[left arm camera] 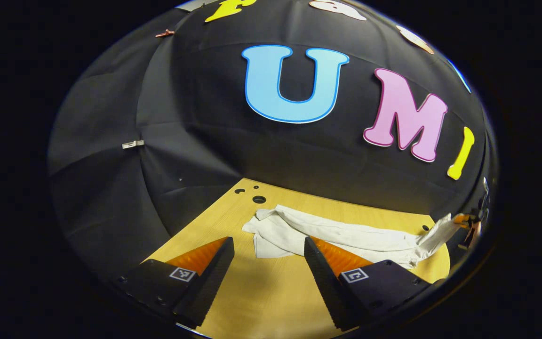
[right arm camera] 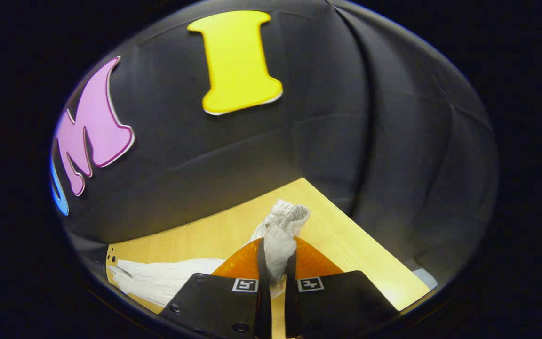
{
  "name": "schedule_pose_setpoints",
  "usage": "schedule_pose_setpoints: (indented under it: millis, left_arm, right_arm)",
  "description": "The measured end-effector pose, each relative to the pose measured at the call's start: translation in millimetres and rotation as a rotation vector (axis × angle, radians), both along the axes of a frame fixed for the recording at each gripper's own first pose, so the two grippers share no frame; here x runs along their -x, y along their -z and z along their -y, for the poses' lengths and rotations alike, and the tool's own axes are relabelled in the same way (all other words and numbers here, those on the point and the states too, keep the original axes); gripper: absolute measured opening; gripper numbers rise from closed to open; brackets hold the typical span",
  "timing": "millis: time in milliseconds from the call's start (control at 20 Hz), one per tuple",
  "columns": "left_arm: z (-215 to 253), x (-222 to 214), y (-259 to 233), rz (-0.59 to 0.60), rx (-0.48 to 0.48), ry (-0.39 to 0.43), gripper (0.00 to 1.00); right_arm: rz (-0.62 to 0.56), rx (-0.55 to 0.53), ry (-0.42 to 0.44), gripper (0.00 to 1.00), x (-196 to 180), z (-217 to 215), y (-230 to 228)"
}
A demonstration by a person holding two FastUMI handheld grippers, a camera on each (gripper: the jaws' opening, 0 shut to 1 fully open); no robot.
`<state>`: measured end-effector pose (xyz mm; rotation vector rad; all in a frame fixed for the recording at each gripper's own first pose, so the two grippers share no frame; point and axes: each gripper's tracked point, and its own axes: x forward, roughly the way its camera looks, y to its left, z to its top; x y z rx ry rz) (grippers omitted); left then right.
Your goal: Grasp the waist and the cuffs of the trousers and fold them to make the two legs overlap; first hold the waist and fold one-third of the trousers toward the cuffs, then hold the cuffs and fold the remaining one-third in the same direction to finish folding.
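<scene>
The trousers (left arm camera: 341, 233) are made of white cloth and are laid in a long, rumpled band across the wooden table (left arm camera: 271, 301). In the left gripper view, one end of the band is bunched in loose folds near the holes drilled in the table top, and the other end is drawn up off the surface toward the right edge of the view, where it is held by the right gripper (left arm camera: 468, 225).

The left gripper (left arm camera: 267, 252) is positioned just short of the bunched end. Its fingers are spread wide apart, and bare table is seen between them. No cloth is held; whether the right-hand finger touches the cloth cannot be told.

In the right gripper view, the right gripper (right arm camera: 275, 261) is seen with its fingers pressed close together on a gathered wad of the trousers (right arm camera: 281, 228). The wad projects upward past the fingertips, above the table (right arm camera: 355, 249). The remainder of the cloth trails down and away to the lower left and rests on the table surface.
</scene>
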<state>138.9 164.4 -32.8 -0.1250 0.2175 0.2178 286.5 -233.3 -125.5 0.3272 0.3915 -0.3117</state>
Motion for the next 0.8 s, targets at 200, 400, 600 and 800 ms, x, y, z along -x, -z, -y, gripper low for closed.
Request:
schedule_pose_setpoints:
  millis: [200,400,600,800]
  left_arm:
    - [-12,19,25,-0.028,0.001,0.017,0.96]
    - [-22,35,39,-0.044,-0.026,0.044,0.96]
    - [-39,50,55,-0.064,0.029,0.033,0.96]
    - [-55,59,65,-0.095,0.037,0.026,0.96]
  right_arm:
    - [0.038,0.073,-0.06,0.15,2,-41,-48]
    - [0.076,0.082,-0.117,0.15,12,-74,-82]
    - [0.061,0.113,-0.195,0.15,13,-134,-58]
    - [0.024,0.111,-0.301,0.15,11,-211,-14]
